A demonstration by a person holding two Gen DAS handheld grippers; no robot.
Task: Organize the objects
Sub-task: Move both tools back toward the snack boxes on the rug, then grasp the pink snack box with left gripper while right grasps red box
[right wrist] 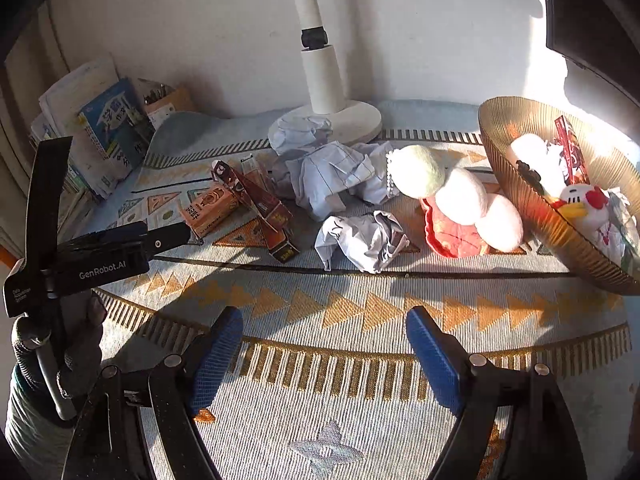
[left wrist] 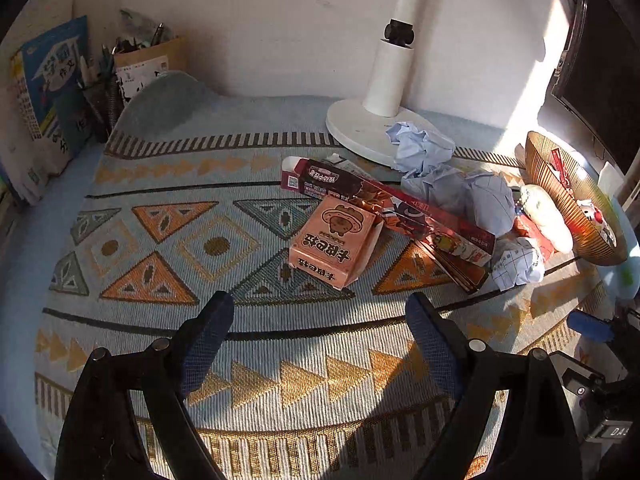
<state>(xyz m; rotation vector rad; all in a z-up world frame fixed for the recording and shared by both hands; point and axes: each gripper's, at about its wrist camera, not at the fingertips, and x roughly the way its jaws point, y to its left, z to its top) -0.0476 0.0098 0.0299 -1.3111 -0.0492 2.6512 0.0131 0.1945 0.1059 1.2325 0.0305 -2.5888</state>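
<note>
**Readable lettering on the desk**

The left gripper [right wrist: 168, 240] body reads "GenRobot.AI"; a smaller label there seems to say "Data Acquisition System". The pink carton [left wrist: 334, 242] carries "卡皮巴拉", seen upside down. The blue book [left wrist: 54, 76] shows "作文".

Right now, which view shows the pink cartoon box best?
The left wrist view: the pink box sits centre frame, just ahead of the open left gripper, its cartoon face and lettering legible. In the right wrist view the same box is small, far left and partly hidden by the long brown carton.
</note>
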